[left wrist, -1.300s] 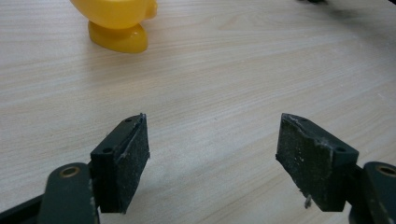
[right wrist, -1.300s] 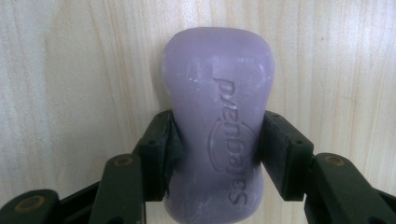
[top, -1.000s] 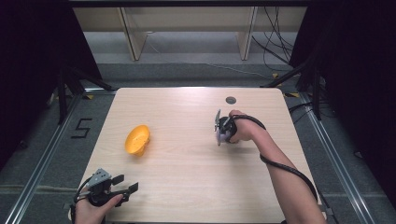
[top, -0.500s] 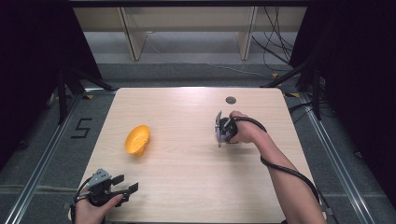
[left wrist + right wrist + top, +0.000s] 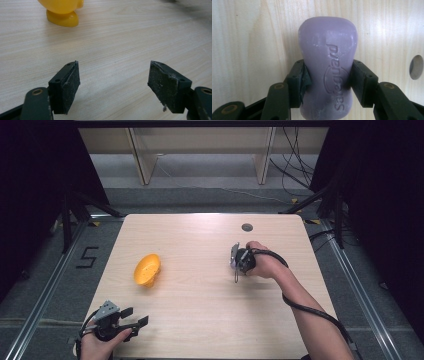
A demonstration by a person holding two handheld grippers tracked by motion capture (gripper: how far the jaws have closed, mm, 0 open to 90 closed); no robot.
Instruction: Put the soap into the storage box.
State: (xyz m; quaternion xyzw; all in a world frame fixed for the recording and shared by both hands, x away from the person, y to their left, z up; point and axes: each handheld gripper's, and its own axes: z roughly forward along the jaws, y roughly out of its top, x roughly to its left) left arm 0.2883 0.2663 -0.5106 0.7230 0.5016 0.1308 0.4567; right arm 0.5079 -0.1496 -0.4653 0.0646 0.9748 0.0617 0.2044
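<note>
A purple bar of soap [image 5: 327,62] with embossed lettering is clamped at its waist between the two black jaws of my right gripper [image 5: 328,75]. That gripper [image 5: 235,262] hovers over the right-middle of the wooden table [image 5: 200,310], pointing down. A yellow footed dish [image 5: 147,269] lies tipped on its side at the table's left. My left gripper [image 5: 136,316] is held low by the front left corner, open, with nothing between its pads [image 5: 67,82]. In the left gripper view the yellow dish [image 5: 62,12] lies some way ahead of the jaws.
A small round hole [image 5: 247,227] is cut into the table near its far edge, and the same hole [image 5: 416,67] appears to the right of the soap. A black cable [image 5: 310,307] trails along the right forearm. Shelving legs stand on the floor beyond the table.
</note>
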